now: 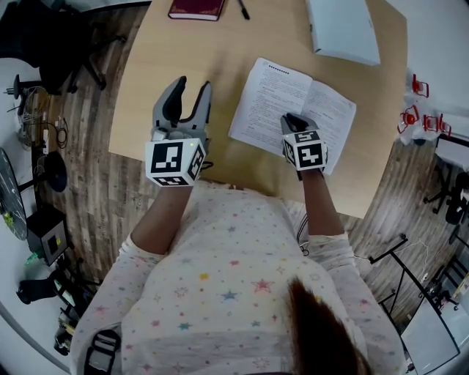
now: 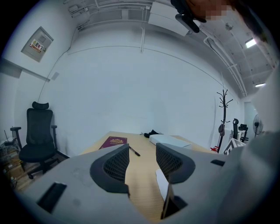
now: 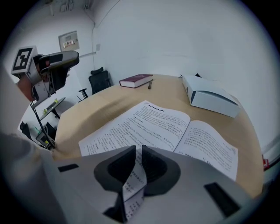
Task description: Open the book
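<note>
The book lies open and flat on the wooden table, with printed pages showing on both sides. My right gripper is at the book's near edge. In the right gripper view its jaws are shut on a single page, which curls up between the pads while the rest of the book lies flat. My left gripper hovers to the left of the book. It is open with nothing between its fingers, and the book's white corner shows just below its right finger.
A maroon closed book and a black pen lie at the table's far edge. A white box sits at the far right. An office chair stands off the table's left side. The near edge of the table is at my body.
</note>
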